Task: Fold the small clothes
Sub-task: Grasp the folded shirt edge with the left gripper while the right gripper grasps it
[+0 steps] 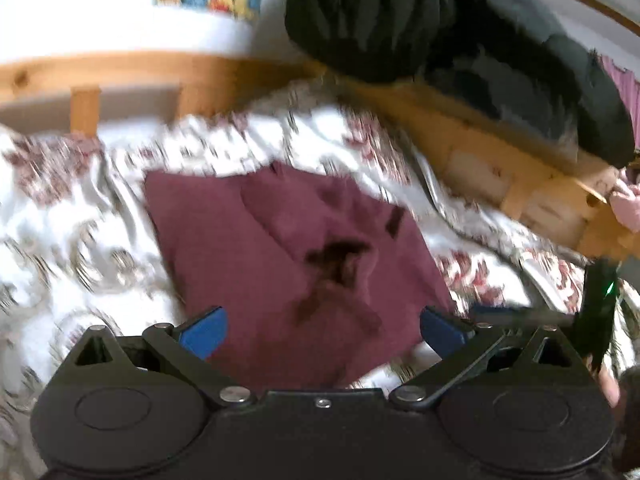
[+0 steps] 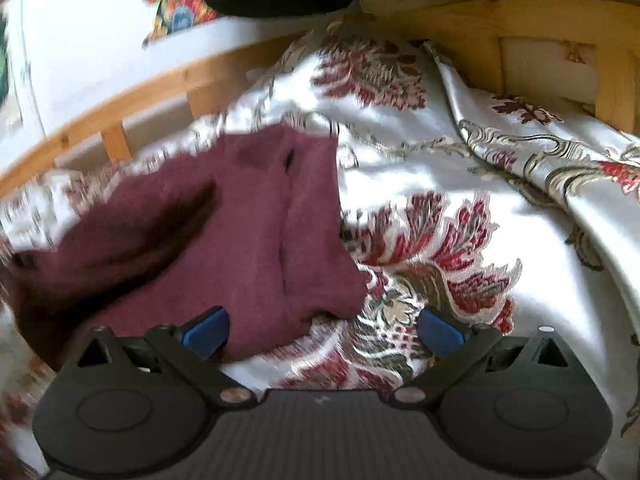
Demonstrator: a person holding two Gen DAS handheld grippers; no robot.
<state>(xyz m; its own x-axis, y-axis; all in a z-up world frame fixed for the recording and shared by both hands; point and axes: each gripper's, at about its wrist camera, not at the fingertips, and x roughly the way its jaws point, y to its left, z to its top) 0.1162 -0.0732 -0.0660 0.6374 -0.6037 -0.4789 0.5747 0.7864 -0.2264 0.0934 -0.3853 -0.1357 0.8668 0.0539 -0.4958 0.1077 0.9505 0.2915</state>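
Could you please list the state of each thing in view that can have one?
Maroon garment: folded over, lying loose on the bedspread, held by neither gripper.
Floral bedspread: rumpled, creased.
Left gripper: open, fingers apart, nothing held.
Right gripper: open, nothing held.
Dark garment: draped over the wooden rail.

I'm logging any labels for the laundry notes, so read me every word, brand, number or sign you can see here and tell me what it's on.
None can be read in either view.
Maroon garment: a small dark patch that may be a tag, and a darker mark in the middle, too blurred to show any letters.
Floral bedspread: pattern only, no text.
Left hand-held gripper and right hand-held gripper: no markings legible.
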